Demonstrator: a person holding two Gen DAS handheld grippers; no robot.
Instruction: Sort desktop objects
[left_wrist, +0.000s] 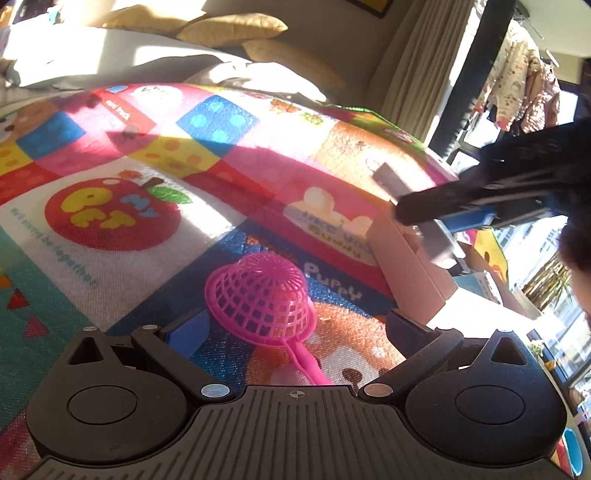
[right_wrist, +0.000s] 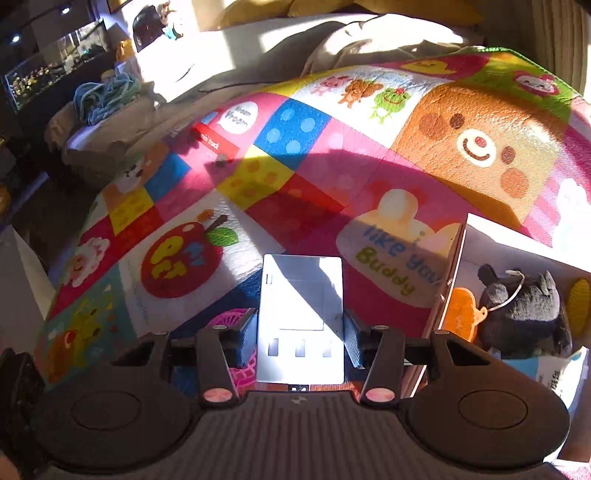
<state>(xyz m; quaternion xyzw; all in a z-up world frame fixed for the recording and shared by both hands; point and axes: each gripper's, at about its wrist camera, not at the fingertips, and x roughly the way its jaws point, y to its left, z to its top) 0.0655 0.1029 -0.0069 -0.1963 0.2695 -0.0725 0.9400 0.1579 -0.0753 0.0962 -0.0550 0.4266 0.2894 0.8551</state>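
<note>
A pink plastic sieve toy (left_wrist: 264, 299) lies on the colourful play mat, dome up, between the open jaws of my left gripper (left_wrist: 291, 328), its handle pointing back at me. My right gripper (right_wrist: 301, 334) is shut on a flat silver rectangular device (right_wrist: 303, 314) and holds it above the mat. In the left wrist view that gripper (left_wrist: 436, 206) and the silver device (left_wrist: 413, 210) hang over the near wall of a pale cardboard box (left_wrist: 410, 273). The sieve also shows under the right gripper (right_wrist: 231, 319).
The box (right_wrist: 450, 280) at the right holds a dark plush toy (right_wrist: 524, 314), an orange toy (right_wrist: 461, 317) and a yellow item (right_wrist: 580, 299). A sofa with cushions (left_wrist: 232, 27) lies beyond the mat. Curtains and windows stand at the right.
</note>
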